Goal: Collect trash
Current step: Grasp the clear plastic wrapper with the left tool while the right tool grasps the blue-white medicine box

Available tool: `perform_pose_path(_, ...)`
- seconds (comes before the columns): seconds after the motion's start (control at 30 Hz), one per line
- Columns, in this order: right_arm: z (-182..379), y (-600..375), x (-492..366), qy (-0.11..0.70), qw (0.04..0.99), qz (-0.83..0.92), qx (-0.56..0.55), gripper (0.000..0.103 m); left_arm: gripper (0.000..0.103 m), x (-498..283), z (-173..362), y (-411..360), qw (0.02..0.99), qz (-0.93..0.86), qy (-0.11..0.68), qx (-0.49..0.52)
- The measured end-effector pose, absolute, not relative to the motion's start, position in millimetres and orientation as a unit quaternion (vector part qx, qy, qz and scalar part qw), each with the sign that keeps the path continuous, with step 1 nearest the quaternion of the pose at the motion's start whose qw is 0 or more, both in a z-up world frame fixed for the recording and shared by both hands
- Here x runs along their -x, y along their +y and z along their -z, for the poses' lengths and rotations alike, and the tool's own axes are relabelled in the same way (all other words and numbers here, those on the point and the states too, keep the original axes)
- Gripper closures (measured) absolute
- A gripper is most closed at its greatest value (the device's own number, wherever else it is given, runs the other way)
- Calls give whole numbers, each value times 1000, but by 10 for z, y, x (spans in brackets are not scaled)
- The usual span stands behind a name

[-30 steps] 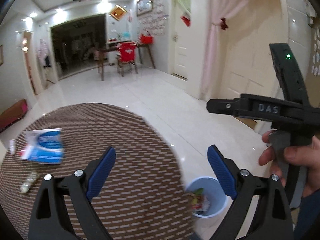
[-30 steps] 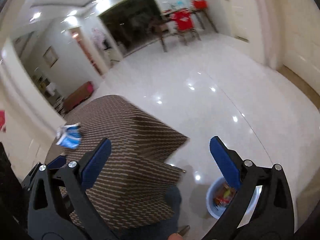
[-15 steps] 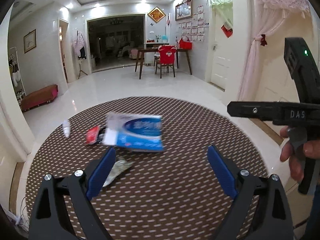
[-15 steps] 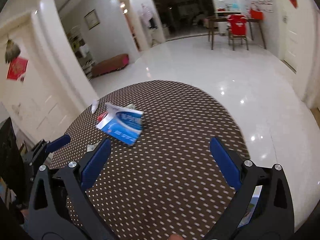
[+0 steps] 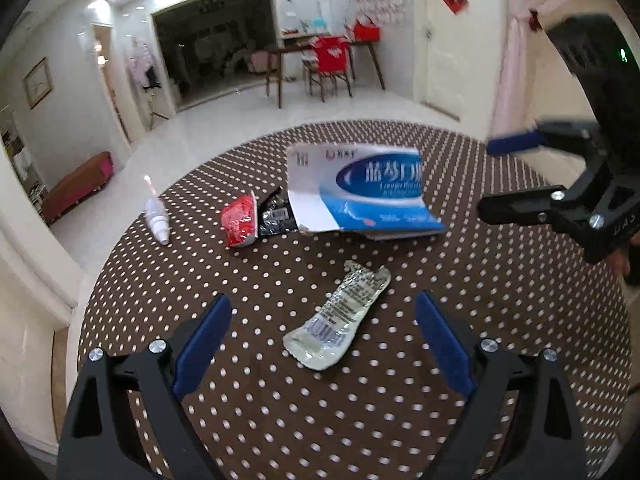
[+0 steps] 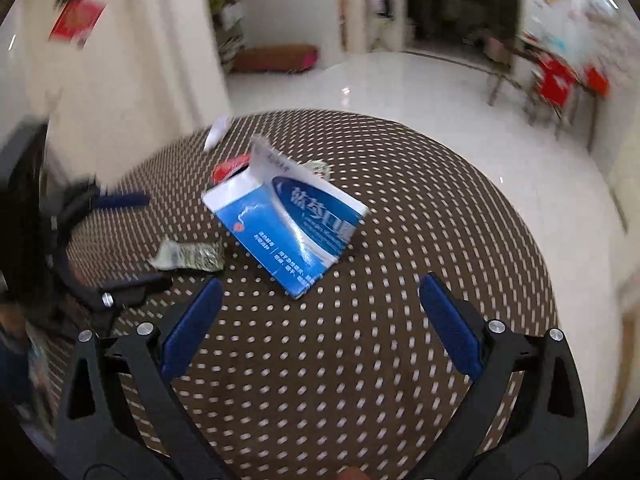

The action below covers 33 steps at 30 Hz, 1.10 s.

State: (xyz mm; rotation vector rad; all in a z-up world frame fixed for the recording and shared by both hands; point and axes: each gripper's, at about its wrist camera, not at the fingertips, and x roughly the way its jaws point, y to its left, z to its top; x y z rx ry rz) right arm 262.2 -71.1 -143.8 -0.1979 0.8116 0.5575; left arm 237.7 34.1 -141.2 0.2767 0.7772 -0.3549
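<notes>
Trash lies on a round brown dotted table (image 5: 400, 420). A clear crumpled wrapper (image 5: 338, 322) lies just ahead of my open, empty left gripper (image 5: 322, 344), between its fingers. Beyond it lie a torn blue and white carton (image 5: 368, 192), a red packet (image 5: 239, 220), a dark wrapper (image 5: 276, 214) and a small white bottle (image 5: 157, 219). My right gripper (image 6: 318, 322) is open and empty, just short of the carton (image 6: 288, 224); it also shows at the right of the left wrist view (image 5: 516, 176). The clear wrapper (image 6: 188, 258) lies to its left.
The table (image 6: 360, 380) stands on a glossy white floor (image 5: 248, 112). A wooden table with red chairs (image 5: 330, 62) stands far back. A low red bench (image 5: 76, 186) sits by the left wall. The left gripper shows at the left edge of the right wrist view (image 6: 100, 240).
Both grippers swung from the floor bin on the right to over the table and came down closer to the trash. Both stayed open.
</notes>
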Motion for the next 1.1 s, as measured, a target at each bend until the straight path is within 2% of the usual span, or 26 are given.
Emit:
perform_pose_path(0.13, 1454, -494, -2780, 379, 857, -299, 182, 6, 12, -2503, 1495, 261, 883, 195, 394, -166)
perform_pose_path(0.2, 1476, -364, -2859, 378, 838, -321, 227, 6, 17, -2547, 1530, 229, 876, 203, 400, -175)
perform_pose_path(0.23, 1488, -316, -2892, 378, 831, -327, 245, 6, 29, -2570, 1552, 213, 872, 208, 406, -177)
perform_pose_path(0.27, 1513, -263, -2931, 380, 823, -333, 260, 6, 35, -2593, 1579, 203, 867, 214, 413, -177)
perform_pose_path(0.4, 1690, -64, -3086, 401, 782, -360, 312, 6, 52, -2631, 1583, 220, 860, 244, 422, -151)
perform_pose_path(0.47, 1756, -6, -3142, 403, 776, -359, 327, 6, 69, -2624, 1582, 206, 857, 254, 422, -149)
perform_pose_path(0.53, 1796, 15, -3224, 413, 773, -369, 310, 7, 78, -2615, 1578, 189, 858, 254, 420, -150)
perform_pose_path(0.57, 1799, 15, -3261, 417, 774, -373, 299, 11, 82, -2616, 1582, 188, 859, 253, 420, -149)
perform_pose_path(0.73, 1760, -116, -3291, 424, 788, -377, 237, 17, 90, -2563, 1584, 211, 866, 242, 415, -136)
perform_pose_path(1.1, 1535, -641, -2901, 407, 827, -351, 163, 26, 92, -2357, 1537, 308, 885, 231, 396, -82)
